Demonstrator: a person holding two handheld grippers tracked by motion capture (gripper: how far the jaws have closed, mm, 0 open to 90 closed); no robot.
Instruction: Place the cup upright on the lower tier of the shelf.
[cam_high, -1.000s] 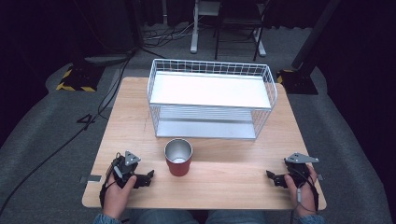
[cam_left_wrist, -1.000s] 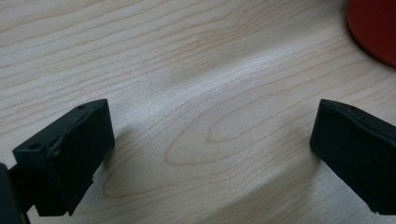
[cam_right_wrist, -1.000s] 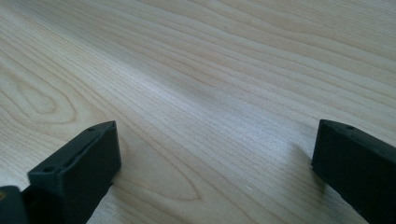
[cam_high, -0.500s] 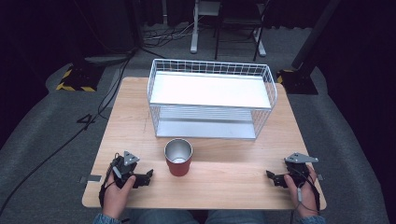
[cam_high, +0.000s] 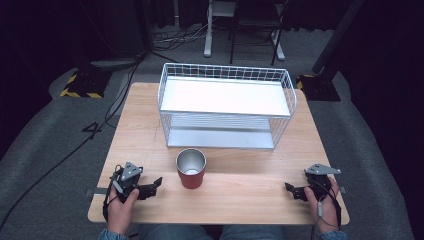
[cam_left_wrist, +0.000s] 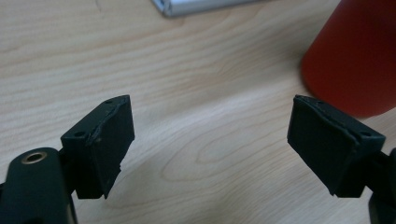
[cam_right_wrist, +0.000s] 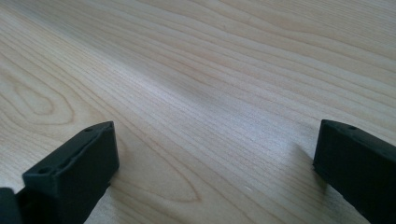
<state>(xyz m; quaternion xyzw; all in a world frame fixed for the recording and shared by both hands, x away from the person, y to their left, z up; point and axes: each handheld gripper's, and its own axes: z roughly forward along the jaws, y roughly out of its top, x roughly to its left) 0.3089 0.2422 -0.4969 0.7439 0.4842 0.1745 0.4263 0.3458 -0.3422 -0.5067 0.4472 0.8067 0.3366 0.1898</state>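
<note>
- The left gripper, black with a grey three-cornered plate on top, rests low on the pale wooden table near its near left corner, held in the person's left hand.
- Its fingers stand wide apart with bare wood between them; in the left gripper view nothing is held.
- The red cup with a silver metal inside stands upright just beyond and to the outside of the right-hand fingertip in the left gripper view; it is near that finger but apart from it.
- From above, the cup is a little ahead of the left gripper's fingertips and well apart from the right gripper's.
- The right gripper, also black with a grey plate, lies near the table's near right corner in the person's right hand, its fingers aimed toward the table's middle.
- In the right gripper view its fingers are spread wide over bare wood grain, gripping nothing.
- The white wire basket rack with two flat white shelves stands far beyond both sets of fingertips, directly behind the cup; a corner of its base shows at the top of the left gripper view.
</note>
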